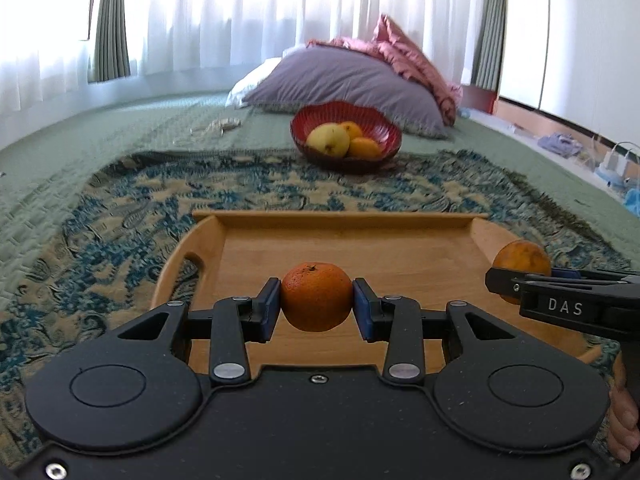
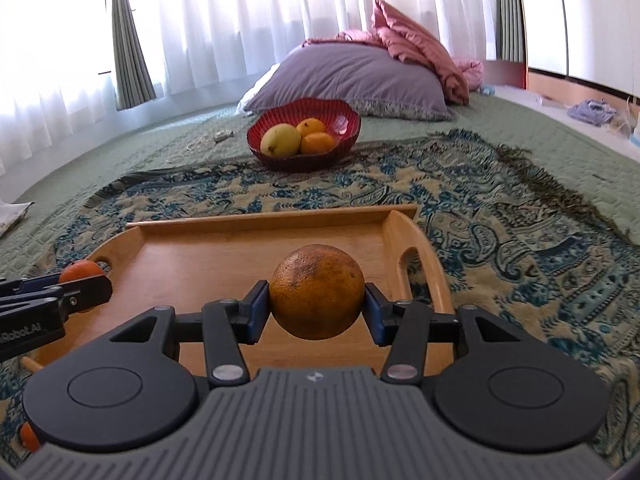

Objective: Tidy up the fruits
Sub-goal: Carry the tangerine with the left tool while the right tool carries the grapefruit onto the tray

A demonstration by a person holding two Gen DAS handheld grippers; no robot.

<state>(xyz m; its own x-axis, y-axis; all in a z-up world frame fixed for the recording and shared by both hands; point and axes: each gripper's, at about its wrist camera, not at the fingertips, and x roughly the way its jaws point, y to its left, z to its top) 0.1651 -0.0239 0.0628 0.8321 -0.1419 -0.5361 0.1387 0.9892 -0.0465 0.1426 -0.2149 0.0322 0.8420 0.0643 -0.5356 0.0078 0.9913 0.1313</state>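
Above the wooden tray (image 1: 400, 248), the left gripper (image 1: 316, 300) clamps a small orange (image 1: 316, 296) and the right gripper (image 2: 317, 300) a larger orange (image 2: 317, 292), each pinched only at its sides, so either could slip and roll before reaching the red bowl (image 2: 340, 120) on the bed.

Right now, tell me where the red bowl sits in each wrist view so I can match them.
Left wrist view: the red bowl sits upper centre, just right of middle, beyond the wooden tray.
Right wrist view: the red bowl sits upper centre, just left of middle.
Shared landmark: the purple pillow right behind it.
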